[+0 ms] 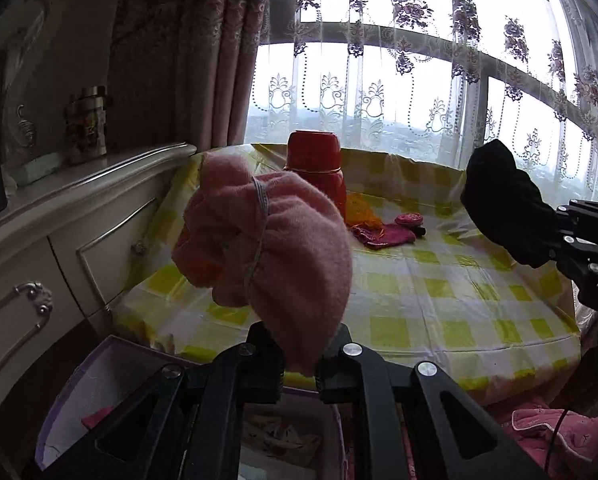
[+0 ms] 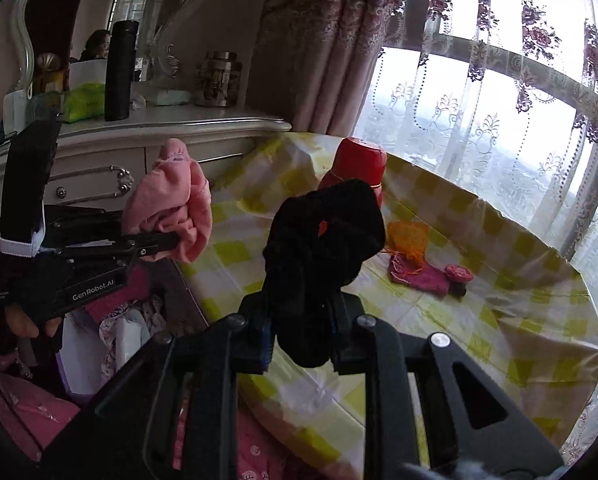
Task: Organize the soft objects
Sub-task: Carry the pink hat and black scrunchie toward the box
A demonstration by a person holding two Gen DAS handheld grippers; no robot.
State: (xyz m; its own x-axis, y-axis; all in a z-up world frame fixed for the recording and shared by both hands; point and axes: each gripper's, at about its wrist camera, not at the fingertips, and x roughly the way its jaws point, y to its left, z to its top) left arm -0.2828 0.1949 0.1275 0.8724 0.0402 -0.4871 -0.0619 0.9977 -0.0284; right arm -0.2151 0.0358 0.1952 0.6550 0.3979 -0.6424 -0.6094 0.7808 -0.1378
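Observation:
My left gripper (image 1: 299, 354) is shut on a pink knitted hat (image 1: 275, 244) and holds it up above the near edge of the table; the hat also shows in the right wrist view (image 2: 171, 212). My right gripper (image 2: 303, 338) is shut on a black soft cloth piece (image 2: 323, 248), also raised; it shows in the left wrist view (image 1: 507, 204) at the right. On the table lie a magenta pouch (image 1: 383, 236), an orange mesh bag (image 1: 361, 210) and a small pink round piece (image 1: 409, 219).
A red flask (image 1: 317, 164) stands at the back of the yellow-checked tablecloth (image 1: 439, 300). An open purple-rimmed box (image 1: 83, 384) with cloth inside sits below the left gripper. A white dresser (image 1: 59, 216) stands at the left. Lace curtains (image 1: 419, 80) hang behind.

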